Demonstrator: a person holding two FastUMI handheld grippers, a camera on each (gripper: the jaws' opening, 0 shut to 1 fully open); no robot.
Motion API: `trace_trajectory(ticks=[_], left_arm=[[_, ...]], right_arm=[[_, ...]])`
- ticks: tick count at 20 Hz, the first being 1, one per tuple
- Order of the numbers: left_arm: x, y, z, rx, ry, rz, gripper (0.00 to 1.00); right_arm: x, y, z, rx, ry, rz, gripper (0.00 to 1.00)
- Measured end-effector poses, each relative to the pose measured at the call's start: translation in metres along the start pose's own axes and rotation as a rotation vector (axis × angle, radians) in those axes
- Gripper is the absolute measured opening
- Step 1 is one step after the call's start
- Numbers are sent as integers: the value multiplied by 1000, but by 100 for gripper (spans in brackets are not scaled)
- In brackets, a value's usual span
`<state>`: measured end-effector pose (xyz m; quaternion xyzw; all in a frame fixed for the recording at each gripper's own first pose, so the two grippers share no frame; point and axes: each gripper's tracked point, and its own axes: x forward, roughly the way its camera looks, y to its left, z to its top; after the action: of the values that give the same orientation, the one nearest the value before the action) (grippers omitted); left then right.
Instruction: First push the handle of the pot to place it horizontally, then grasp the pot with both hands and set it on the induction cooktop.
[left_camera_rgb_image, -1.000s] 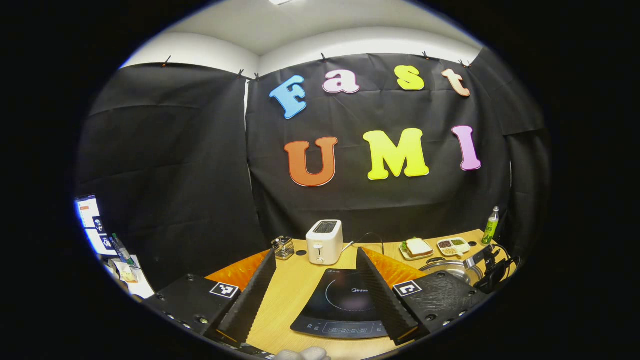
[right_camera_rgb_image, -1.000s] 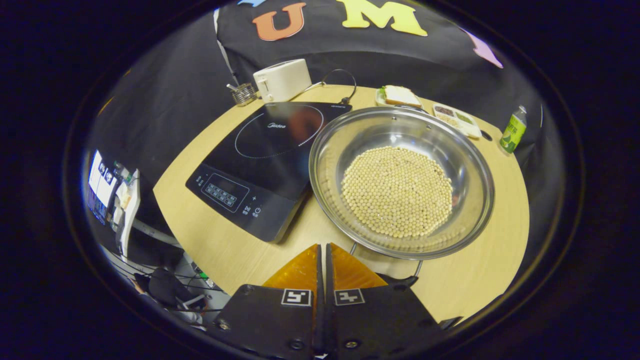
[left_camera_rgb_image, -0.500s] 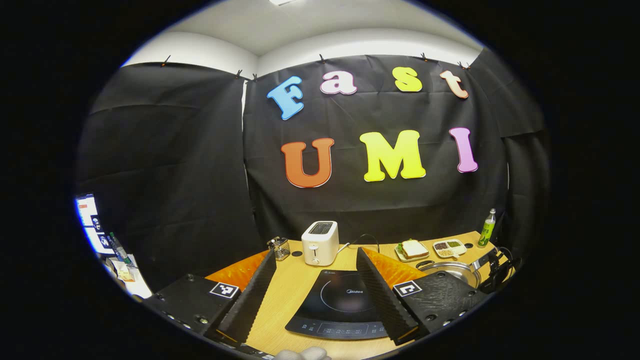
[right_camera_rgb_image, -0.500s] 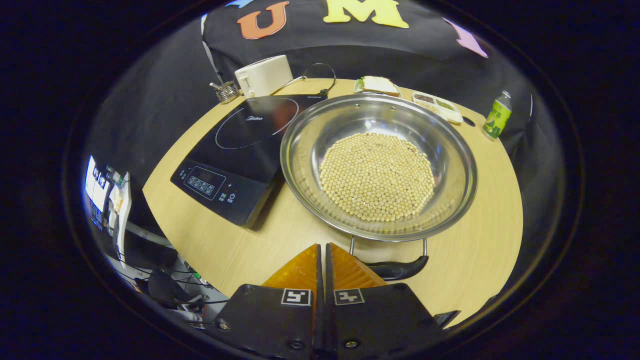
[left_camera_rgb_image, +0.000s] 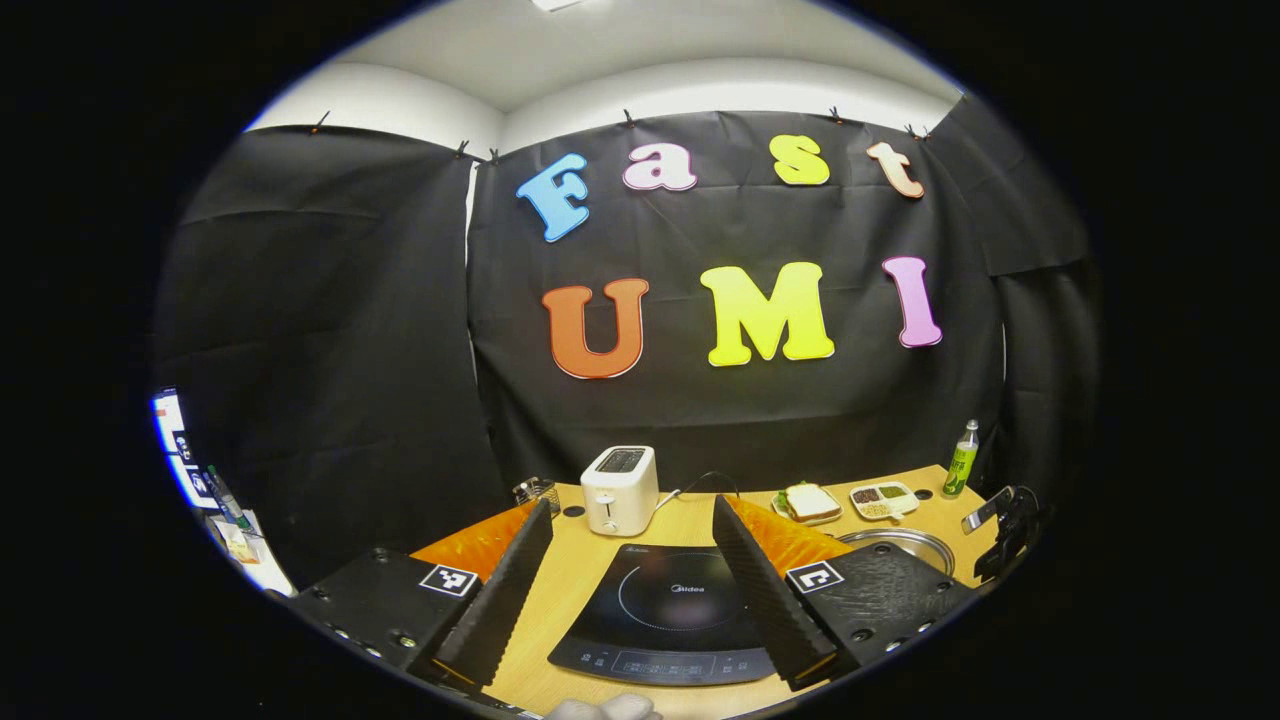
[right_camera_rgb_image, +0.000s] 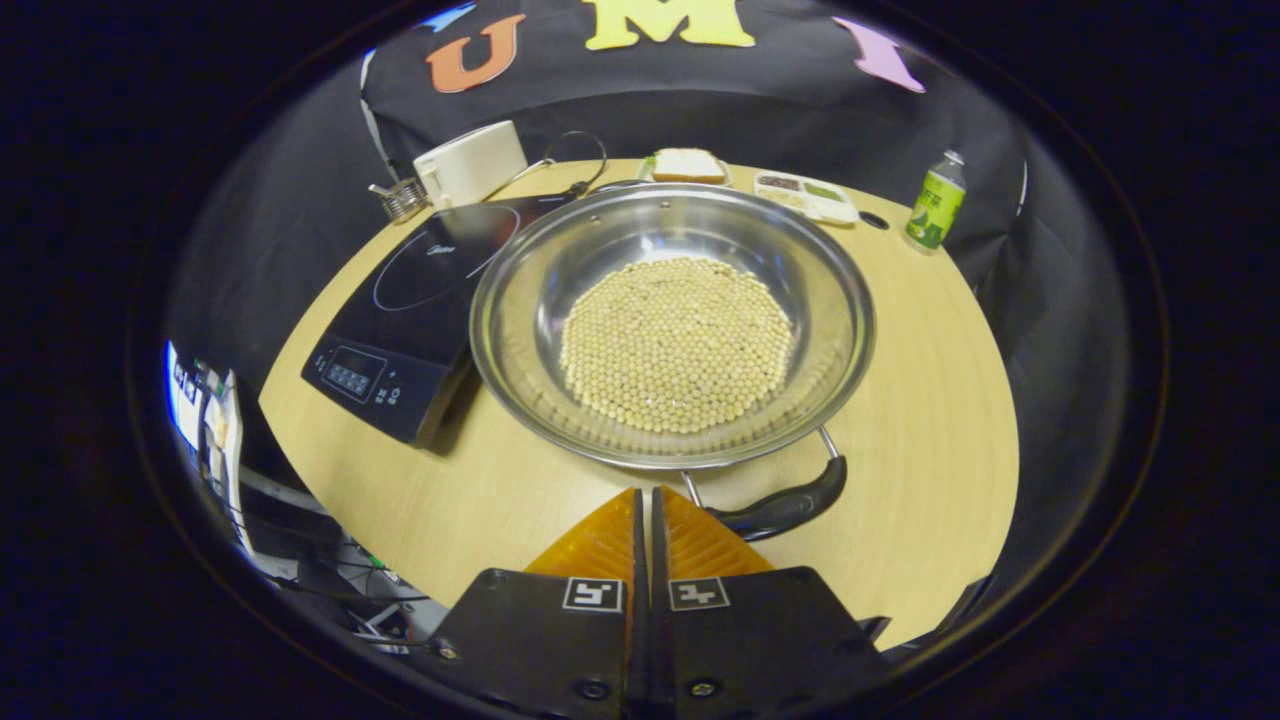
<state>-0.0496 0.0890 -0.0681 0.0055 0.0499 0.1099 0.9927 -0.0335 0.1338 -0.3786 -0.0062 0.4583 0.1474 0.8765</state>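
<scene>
R gripper clenched on nothing, tips just beside the pot handle; pot sits on table touching cooktop, not on it. Judgement: nudge handle sideways w/ closed tips, slow, so pot turns w/o spilling beans. Count: 1 pot, 1 near handle, 1 cooktop, 2 grippers; L gripper spread wide, empty, short of cooktop.

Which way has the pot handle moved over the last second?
Yes. In the right gripper view the handle has swung right along the rim of the pot, away from the cooktop, and now sits slanted.
</scene>
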Motion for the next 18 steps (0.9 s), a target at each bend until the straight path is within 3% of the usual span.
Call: trace_trajectory(ticks=[18], left_arm=[[17,-33,-3,20,17,-31,96]], right_arm=[[-5,-104,24,108,-30,-139,4]])
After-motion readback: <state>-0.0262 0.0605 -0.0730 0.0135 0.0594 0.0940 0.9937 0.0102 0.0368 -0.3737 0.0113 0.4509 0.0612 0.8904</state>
